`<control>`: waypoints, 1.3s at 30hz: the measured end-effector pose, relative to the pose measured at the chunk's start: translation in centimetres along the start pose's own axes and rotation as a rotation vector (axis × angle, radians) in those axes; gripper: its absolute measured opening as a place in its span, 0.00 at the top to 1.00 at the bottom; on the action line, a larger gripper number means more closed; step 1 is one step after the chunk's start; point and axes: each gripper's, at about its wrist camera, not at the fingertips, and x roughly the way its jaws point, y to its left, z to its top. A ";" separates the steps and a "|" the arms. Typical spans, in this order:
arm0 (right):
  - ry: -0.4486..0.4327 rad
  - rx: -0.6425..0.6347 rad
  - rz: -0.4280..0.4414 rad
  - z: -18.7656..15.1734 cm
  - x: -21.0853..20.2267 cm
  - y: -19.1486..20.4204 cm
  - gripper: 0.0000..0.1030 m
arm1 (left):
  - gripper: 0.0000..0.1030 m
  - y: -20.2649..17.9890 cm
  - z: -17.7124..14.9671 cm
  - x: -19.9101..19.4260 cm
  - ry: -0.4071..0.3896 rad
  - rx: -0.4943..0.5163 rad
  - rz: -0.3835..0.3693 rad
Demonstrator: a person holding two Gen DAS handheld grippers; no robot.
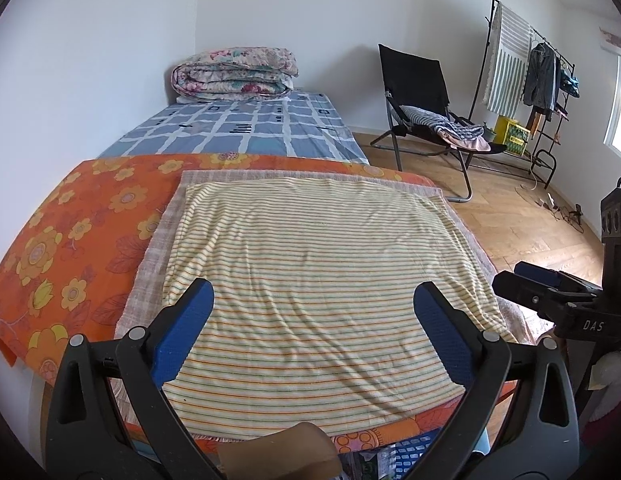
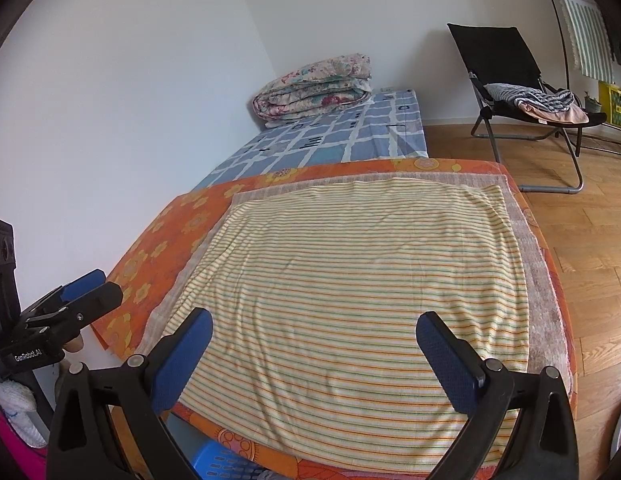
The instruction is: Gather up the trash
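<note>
A striped cloth (image 1: 310,280), cream with thin orange and green lines, lies flat and is the landmark here. Under it is a grey-pink woven layer (image 1: 150,276), and under that an orange flowered cover (image 1: 70,240) showing on the cloth's left and far sides.

The left gripper (image 1: 313,300) hangs above the cloth's near edge. Its blue-padded jaws stand wide apart with nothing between them. The right gripper (image 2: 314,330) hangs above the same near edge, its jaws equally wide and empty. No trash can be made out on the cloth or around it in either view.

Beyond the cloth's far edge a bed with a blue checked sheet (image 1: 246,128) runs to the wall, with a folded floral quilt (image 1: 234,76) at its far end. To the cloth's far right a black folding chair (image 1: 422,92) on the wooden floor (image 1: 510,224) holds crumpled clothes.

Only the left wrist view shows the full clothes rack (image 1: 530,60) beyond the chair, with a striped hanging and jackets, a yellow crate (image 1: 510,134) at its foot, cables on the floor, and a bright window at the right edge. It also shows the right gripper from the side, just right of the cloth, and a tan shape, unclear, below the cloth's near edge.

Only the right wrist view shows the left gripper from the side, left of the cloth, and a blue slotted plastic item (image 2: 222,464) under the near edge.
</note>
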 end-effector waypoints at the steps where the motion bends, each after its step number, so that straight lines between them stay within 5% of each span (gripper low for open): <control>1: 0.001 0.000 -0.001 0.0 0.0 0.0 0.00 | 0.01 0.0 0.0 0.0 0.000 0.001 0.000; 39: 0.033 0.014 -0.004 -0.7 0.6 0.3 0.00 | 0.01 0.1 -0.1 -0.3 -0.004 0.000 0.002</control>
